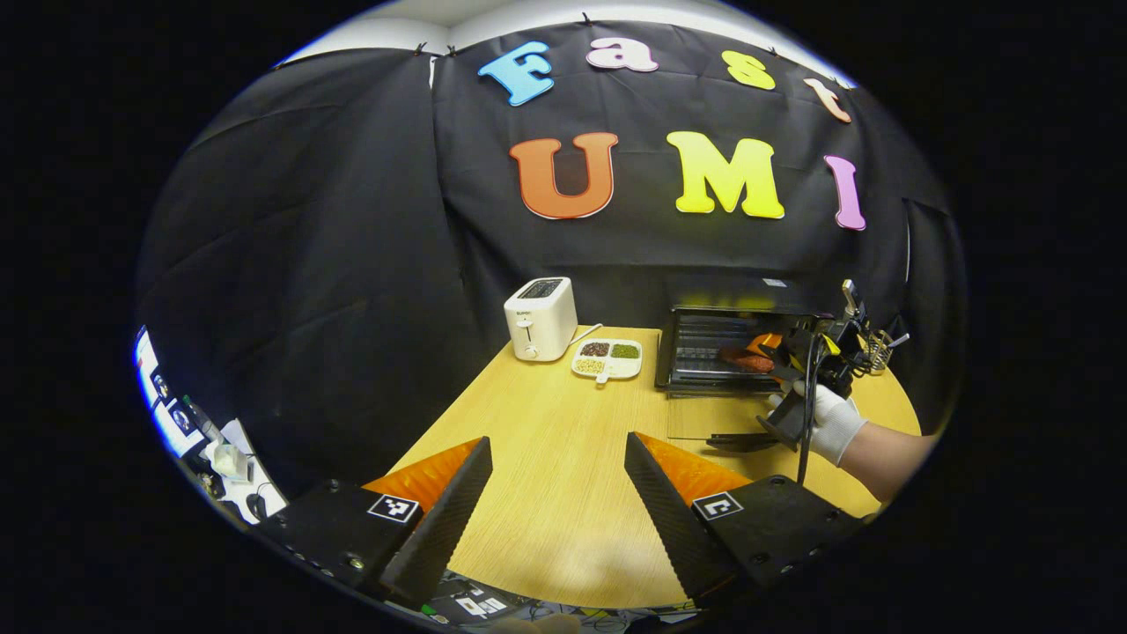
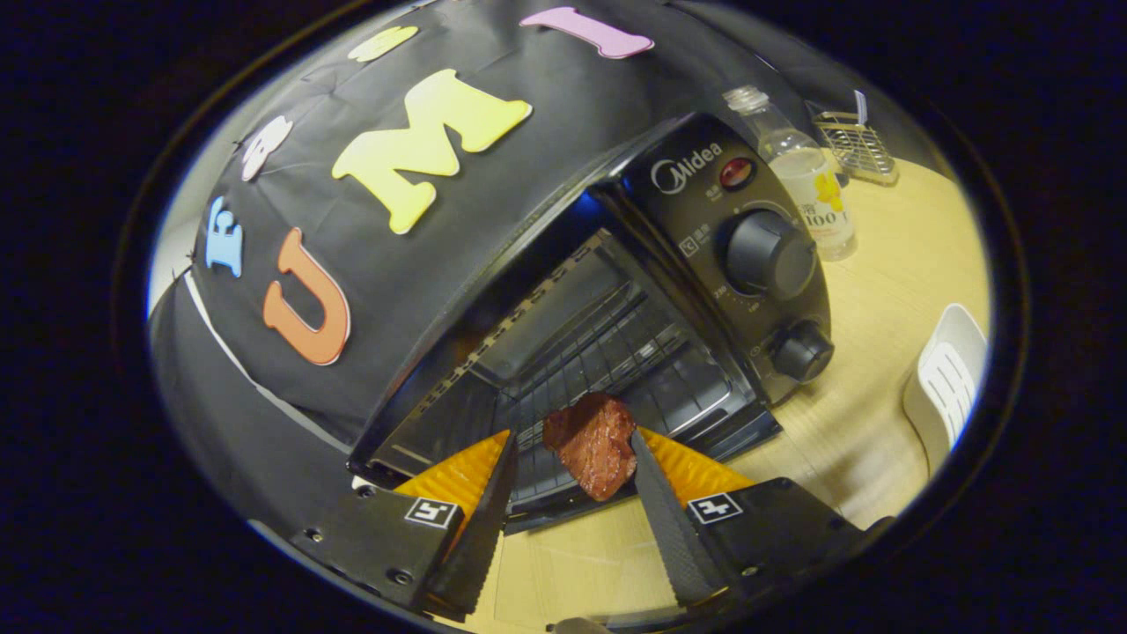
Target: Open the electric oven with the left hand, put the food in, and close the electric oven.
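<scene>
The electric oven carried the brand "Midea" in pale lettering at the top of its black control panel, beside a red indicator lamp; small marks around its two knobs were too fine to read. A clear bottle standing beside the oven near the table's far edge bore a label on which "100" was legible. The white toaster at the far edge of the table had a small dark mark on its front, unreadable.

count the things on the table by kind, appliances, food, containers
appliances: 2, toaster and oven
food: 2, meat and snack tray
containers: 2, bottle and wire rack
total: 6
</scene>
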The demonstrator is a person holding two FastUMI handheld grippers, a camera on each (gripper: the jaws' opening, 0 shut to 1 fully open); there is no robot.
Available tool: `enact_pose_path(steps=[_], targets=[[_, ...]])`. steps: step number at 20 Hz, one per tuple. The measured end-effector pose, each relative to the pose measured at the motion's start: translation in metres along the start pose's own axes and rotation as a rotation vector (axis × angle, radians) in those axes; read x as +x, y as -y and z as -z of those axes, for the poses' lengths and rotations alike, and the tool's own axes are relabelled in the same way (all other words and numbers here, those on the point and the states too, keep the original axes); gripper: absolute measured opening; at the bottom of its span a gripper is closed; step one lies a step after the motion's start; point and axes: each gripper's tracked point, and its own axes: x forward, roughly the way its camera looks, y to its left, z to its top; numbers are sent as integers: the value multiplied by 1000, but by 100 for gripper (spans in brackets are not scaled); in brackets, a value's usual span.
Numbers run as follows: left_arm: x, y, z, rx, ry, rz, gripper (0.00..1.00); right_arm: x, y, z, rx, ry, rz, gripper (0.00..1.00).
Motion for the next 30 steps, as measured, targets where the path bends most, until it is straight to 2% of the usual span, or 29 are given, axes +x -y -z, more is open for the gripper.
enact_pose_path(steps=[3, 6, 9, 11, 17, 20, 25, 30], targets=[[-5, 0, -1, 20, 12, 11, 97, -9, 3, 3, -49, -21, 6, 90], [-7, 3, 0, 20, 21, 29, 97, -29, 8, -4, -211, 14, 21, 93], [-10, 5, 2, 16, 36, 43, 97, -49, 10, -6, -214, -8, 30, 97], [-13, 10, 2, 20, 58, 55, 97, -70, 11, -17, -273, 13, 39, 97], [-1, 54, 0, 31, 101, 160, 97, -174, -12, -71, -632, 68, 7, 98], [11, 86, -3, 34, 118, 210, 97, -234, -15, -109, -718, 117, -8, 98], [28, 147, 9, 55, 97, 241, 97, -318, 30, -169, -770, 177, 2, 97], [38, 193, 54, 80, -21, 181, 97, -380, 91, -216, -808, 185, -5, 98]])
